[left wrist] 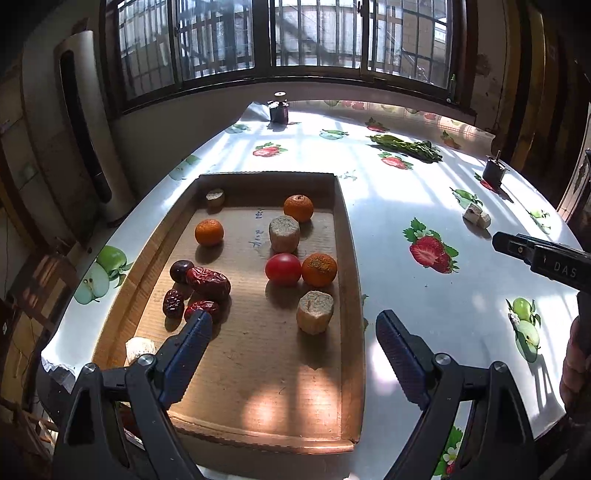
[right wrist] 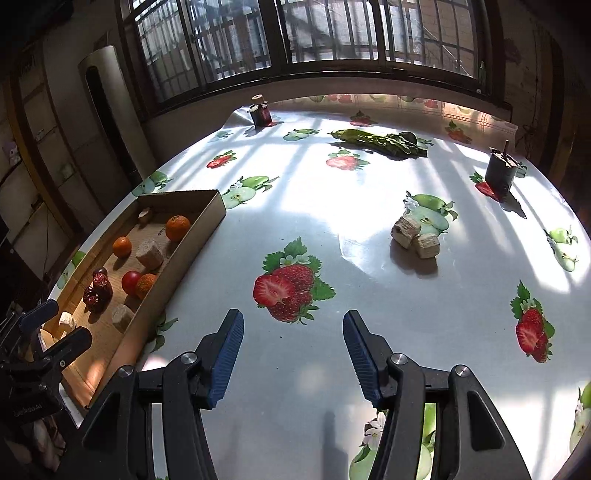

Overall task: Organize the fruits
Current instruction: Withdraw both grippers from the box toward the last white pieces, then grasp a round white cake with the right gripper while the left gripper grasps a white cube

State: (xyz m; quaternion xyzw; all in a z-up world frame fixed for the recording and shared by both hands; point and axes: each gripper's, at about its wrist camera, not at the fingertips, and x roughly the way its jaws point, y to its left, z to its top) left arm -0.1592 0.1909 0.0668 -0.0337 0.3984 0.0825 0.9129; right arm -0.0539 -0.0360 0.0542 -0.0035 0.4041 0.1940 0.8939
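Jaws of the left gripper [left wrist: 291,325] gape, empty, over a cardboard tray [left wrist: 347,236] holding tangerines [left wrist: 320,270], a tomato [left wrist: 283,268] and red dates [left wrist: 208,282]. Right gripper [right wrist: 293,325] hangs parted, empty, above the fruit-print tablecloth [right wrist: 314,206] beneath barred windows [right wrist: 332,33].

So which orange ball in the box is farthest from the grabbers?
The orange by the box's far right wall. The second orange sits left and closer; the third orange touches the red tomato, closer still.
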